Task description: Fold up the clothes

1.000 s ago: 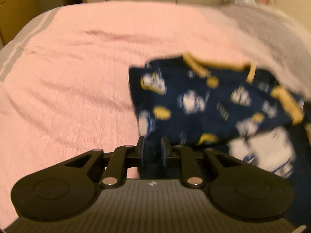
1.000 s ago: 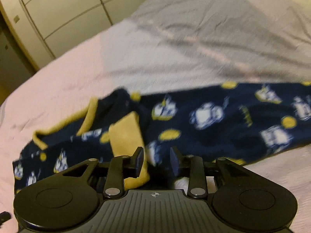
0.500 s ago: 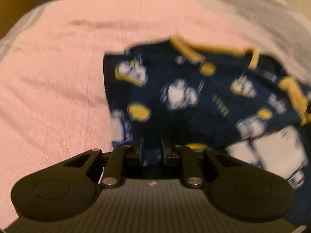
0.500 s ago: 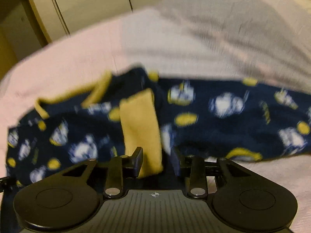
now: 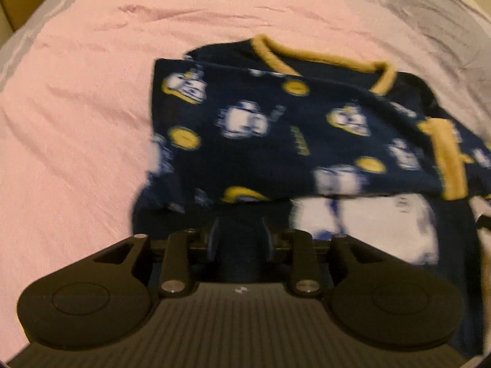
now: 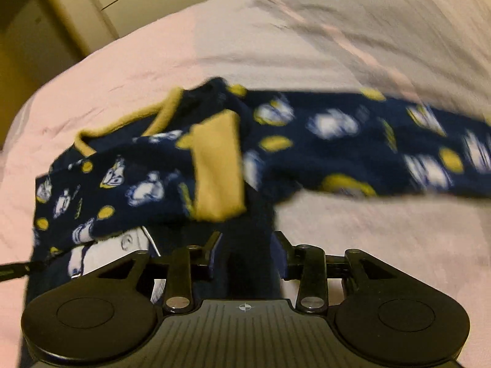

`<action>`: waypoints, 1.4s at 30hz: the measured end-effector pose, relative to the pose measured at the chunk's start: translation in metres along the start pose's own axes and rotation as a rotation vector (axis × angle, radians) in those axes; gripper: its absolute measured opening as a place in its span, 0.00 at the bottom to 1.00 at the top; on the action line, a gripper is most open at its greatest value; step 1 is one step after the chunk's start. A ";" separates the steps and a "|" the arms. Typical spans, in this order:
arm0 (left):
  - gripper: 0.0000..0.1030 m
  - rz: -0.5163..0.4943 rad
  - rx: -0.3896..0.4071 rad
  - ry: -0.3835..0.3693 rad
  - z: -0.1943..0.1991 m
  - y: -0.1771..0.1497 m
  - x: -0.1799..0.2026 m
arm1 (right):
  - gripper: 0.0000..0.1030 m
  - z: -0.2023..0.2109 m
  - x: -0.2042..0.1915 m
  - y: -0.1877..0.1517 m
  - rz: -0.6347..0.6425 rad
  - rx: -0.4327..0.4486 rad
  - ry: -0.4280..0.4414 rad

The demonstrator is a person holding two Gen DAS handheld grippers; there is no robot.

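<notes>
A navy fleece pajama top (image 5: 276, 128) with white and yellow prints and mustard trim lies on the pink bed cover (image 5: 76, 122). One sleeve with a mustard cuff (image 5: 448, 159) is folded across its chest. My left gripper (image 5: 239, 236) stands open over the top's lower edge, navy cloth between its jaws. In the right wrist view the same top (image 6: 122, 178) shows, with the cuff (image 6: 218, 165) in front. My right gripper (image 6: 247, 251) is open, navy cloth between its jaws. The other sleeve (image 6: 383, 147) stretches out to the right.
A grey blanket (image 6: 353, 30) covers the far side of the bed. Cream cupboard doors (image 6: 138, 6) stand beyond the bed. The tip of the other gripper (image 6: 18, 268) shows at the left edge of the right wrist view.
Both grippers have moved forward over the top, which now looks larger. Their jaws have opened wider. The cuffed sleeve lies further across the chest.
</notes>
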State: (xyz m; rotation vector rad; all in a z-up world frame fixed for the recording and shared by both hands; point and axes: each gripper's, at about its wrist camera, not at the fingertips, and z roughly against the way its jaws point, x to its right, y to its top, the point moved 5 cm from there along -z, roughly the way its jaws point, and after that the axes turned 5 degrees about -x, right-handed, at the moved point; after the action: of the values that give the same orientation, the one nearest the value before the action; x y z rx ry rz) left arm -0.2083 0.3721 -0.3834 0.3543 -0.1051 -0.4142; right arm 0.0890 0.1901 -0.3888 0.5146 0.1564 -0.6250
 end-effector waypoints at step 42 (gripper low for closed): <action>0.24 0.257 0.013 -0.123 0.006 -0.021 -0.027 | 0.21 0.066 -0.071 0.050 0.403 0.408 -0.061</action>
State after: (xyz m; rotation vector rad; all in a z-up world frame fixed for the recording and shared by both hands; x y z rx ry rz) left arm -0.2414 0.3629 -0.3864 0.3233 -0.2701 -0.1809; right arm 0.0610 0.2286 -0.2908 0.8926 -0.1364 -0.2739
